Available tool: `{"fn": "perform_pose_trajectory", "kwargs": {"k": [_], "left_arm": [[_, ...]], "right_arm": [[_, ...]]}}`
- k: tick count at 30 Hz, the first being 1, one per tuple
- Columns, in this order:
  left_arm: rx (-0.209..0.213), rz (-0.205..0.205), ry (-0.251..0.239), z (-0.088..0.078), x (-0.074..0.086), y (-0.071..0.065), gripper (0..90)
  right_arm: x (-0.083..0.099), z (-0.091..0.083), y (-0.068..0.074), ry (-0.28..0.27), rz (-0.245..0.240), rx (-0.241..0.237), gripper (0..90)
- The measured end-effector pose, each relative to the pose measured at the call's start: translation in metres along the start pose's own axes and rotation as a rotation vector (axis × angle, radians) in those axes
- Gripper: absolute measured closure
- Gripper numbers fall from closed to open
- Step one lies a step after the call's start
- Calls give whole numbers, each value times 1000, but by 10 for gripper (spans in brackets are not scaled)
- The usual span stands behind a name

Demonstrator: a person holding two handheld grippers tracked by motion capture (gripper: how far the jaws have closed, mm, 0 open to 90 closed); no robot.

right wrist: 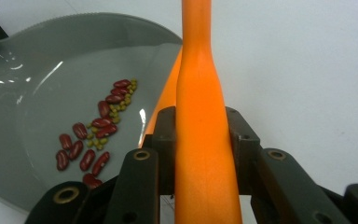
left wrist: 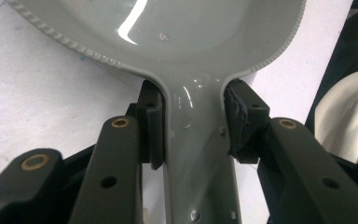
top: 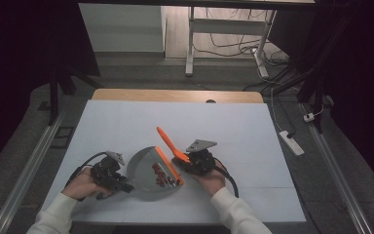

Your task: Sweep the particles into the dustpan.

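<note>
In the high view, a grey dustpan (top: 146, 170) is lying on the white table (top: 126, 126), near the person's edge. The left gripper (top: 118, 182) is reaching in from the left, held in the left hand (top: 84, 184), and its jaws are meeting the dustpan's handle side. The right gripper (top: 184, 165) is sitting just to the right of the pan in the right hand (top: 209, 179), gripping an orange brush (top: 168, 148) whose handle is pointing up and away across the table. The brush's head is lying along the pan's open right edge. A small cluster of dark beans (top: 158, 175) is resting inside the pan near that edge.

In the left gripper view, the two black jaws are pressing against both sides of the dustpan's handle (left wrist: 196, 154), holding it just below where it widens into the glossy pan.

In the right gripper view, the jaws are clamping the orange brush handle (right wrist: 200, 140) between them. To the left, red beans (right wrist: 88, 140) and smaller greenish ones, possibly mung beans (right wrist: 116, 114), are lying scattered in a loose line inside the pan.
</note>
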State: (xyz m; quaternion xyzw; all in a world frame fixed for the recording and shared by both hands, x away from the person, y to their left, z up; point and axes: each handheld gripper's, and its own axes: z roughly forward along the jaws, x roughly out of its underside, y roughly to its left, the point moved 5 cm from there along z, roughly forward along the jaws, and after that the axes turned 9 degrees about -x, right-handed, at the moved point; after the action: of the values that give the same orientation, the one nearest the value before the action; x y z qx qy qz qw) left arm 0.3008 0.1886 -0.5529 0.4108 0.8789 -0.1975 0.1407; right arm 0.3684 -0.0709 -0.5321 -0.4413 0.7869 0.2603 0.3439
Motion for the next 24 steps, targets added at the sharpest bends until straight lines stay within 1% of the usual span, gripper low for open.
{"fn": "perform_pose_trajectory", "kwargs": {"k": [2, 4, 6, 7, 9, 10, 12, 14, 15, 16, 17, 20, 22, 24], "left_arm": [[1, 1, 0, 0, 0, 0, 619], [2, 1, 1, 0, 0, 0, 619], [2, 2, 4, 0, 0, 0, 619], [2, 2, 4, 1, 0, 1, 619], [1, 0, 2, 1, 0, 1, 619], [3, 2, 2, 1, 0, 1, 619], [3, 2, 4, 1, 0, 1, 619], [2, 4, 7, 1, 1, 1, 619], [3, 5, 7, 1, 1, 1, 619], [3, 3, 6, 1, 0, 1, 619], [4, 2, 5, 1, 0, 1, 619], [4, 3, 6, 2, 0, 2, 619], [2, 3, 6, 2, 1, 2, 619], [2, 2, 5, 2, 1, 2, 619]], "right_arm": [[-1, 2, 4, -1, -6, -3, 702], [-2, 4, 9, -15, -3, -29, 702], [-4, 8, 16, -30, -11, -40, 702], [-6, 9, 18, -42, -12, -57, 702], [-11, 13, 24, -66, 6, -109, 702], [-12, 13, 27, -75, 3, -128, 702], [-17, 10, 31, -109, -8, -144, 702], [-22, 2, 29, -148, -7, -128, 702], [-26, -8, 23, -174, -5, -109, 702], [-26, -8, 23, -174, -5, -109, 702], [-27, -12, 19, -183, -2, -92, 702], [-26, -22, 5, -186, 13, -48, 703], [-23, -25, -3, -176, 25, -19, 702], [-20, -27, -10, -167, 38, -3, 702]]}}
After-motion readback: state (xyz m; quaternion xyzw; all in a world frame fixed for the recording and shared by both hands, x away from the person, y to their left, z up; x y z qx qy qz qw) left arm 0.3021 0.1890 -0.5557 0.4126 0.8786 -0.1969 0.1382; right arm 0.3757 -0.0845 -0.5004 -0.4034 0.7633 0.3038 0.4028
